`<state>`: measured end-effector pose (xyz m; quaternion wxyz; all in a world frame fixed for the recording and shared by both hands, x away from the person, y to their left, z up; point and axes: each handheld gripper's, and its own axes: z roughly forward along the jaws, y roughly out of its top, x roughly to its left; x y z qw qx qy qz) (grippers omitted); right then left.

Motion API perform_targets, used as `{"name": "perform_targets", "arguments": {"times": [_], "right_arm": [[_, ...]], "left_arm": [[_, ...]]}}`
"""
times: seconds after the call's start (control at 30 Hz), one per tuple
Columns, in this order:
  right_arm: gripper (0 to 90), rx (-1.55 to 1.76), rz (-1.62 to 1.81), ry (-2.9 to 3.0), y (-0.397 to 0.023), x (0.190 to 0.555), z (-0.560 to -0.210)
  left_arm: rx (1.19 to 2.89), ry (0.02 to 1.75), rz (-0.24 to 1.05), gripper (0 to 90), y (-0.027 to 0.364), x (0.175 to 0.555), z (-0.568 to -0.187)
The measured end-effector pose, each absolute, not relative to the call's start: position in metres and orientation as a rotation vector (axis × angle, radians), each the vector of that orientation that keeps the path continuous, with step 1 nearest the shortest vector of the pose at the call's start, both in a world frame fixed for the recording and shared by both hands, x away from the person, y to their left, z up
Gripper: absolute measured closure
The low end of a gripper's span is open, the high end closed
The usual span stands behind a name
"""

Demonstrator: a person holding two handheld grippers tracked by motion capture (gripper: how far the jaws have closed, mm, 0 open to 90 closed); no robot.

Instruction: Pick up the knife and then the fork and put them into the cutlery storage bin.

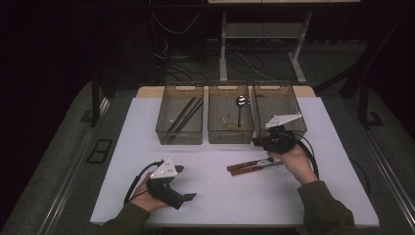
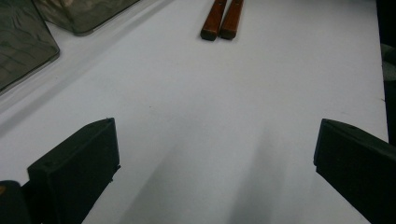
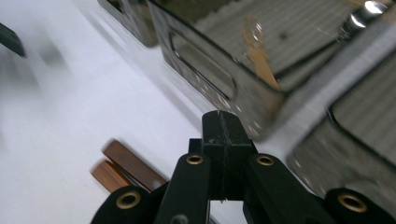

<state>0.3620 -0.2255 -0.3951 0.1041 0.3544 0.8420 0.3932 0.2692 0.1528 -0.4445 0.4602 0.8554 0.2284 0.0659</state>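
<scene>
Closest to the lens in the right gripper view, the right gripper (image 3: 222, 122) has its two black jaws pressed flat together with nothing between them, and the pair of wooden-handled utensils (image 3: 122, 168) lies just below and to the side of those jaws, on the white table (image 3: 56, 121). Seen from the high view, the utensils (image 1: 247, 167) rest side by side near the table's middle, toward the person's right, their brown handles pointing to the left and their metal ends running under the right hand (image 1: 292, 159). Their long axis lies almost across the table, tilted slightly upward to the right. The right gripper (image 1: 259, 141) sits just beyond them, on the side toward the bins, so the pair lies nearer the person than the closed jaws do. The left gripper (image 1: 190, 196) rests well apart at the near left of the table; in its own view its jaws stand spread wide over bare surface, with the handle ends (image 2: 221, 21) far ahead. The right hand is clearly the nearer one. My judgement is that a pickup would need the right jaws to spread again and come across the handles, square to their length. Beyond stand three clear bins: chopsticks (image 1: 183, 115) in the left bin (image 1: 166, 132), a spoon (image 1: 240, 105) in the middle bin (image 1: 230, 136), and the right bin (image 1: 293, 105).
</scene>
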Motion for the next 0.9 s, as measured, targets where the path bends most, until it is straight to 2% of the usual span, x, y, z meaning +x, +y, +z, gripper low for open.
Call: {"name": "perform_targets", "arguments": {"times": [0.4, 0.9], "right_arm": [[89.9, 1.11, 0.984, 2.538, -0.244, 0.362, -0.427], [89.9, 1.096, 0.877, 2.6, -0.244, 0.362, -0.44]], "left_arm": [[2.11, 0.568, 0.161, 0.0, 0.153, 0.27, -0.445], [2.11, 0.568, 0.161, 0.0, 0.153, 0.27, -0.445]]}}
